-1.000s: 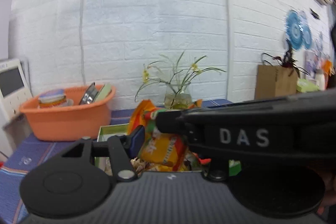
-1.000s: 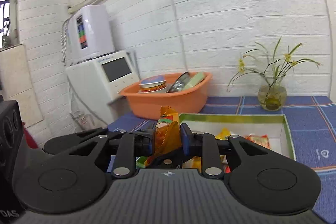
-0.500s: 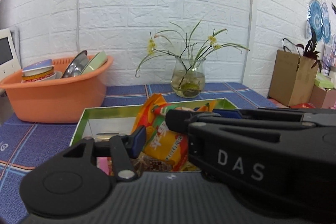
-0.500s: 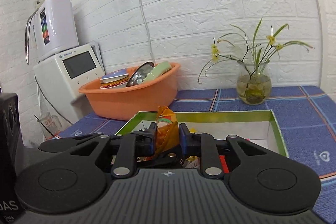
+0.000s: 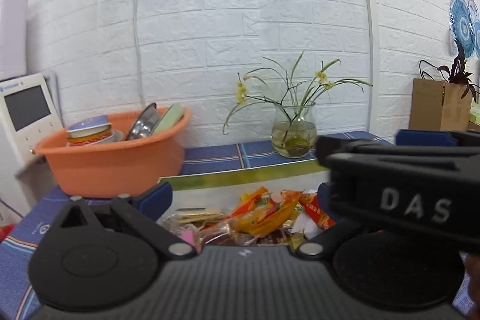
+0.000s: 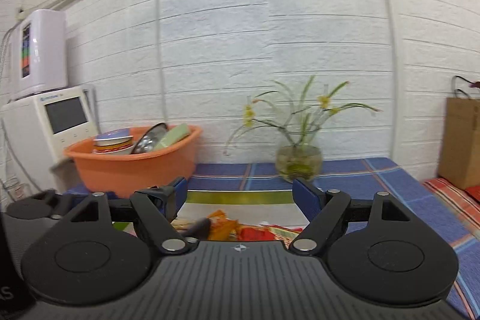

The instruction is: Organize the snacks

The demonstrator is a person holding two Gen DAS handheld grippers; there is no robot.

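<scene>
A green-rimmed box (image 5: pixel 240 178) holds several snack packets, with an orange packet (image 5: pixel 264 215) lying on top. My left gripper (image 5: pixel 240 197) is open and empty just above the box. The right gripper's black body (image 5: pixel 405 194) crosses the right side of the left wrist view and hides my right finger. In the right wrist view my right gripper (image 6: pixel 240 194) is open and empty over the same box (image 6: pixel 240 197), with orange and red packets (image 6: pixel 237 230) below it.
An orange basin (image 5: pixel 114 161) of bowls and plates stands behind and left of the box. A glass vase with flowers (image 5: pixel 294 134) stands behind the box. A white appliance (image 6: pixel 51 122) is at far left, a brown paper bag (image 6: pixel 462 140) at far right.
Both grippers opened. The orange packet they held together now lies in the box. Both cameras have tilted up a little.
</scene>
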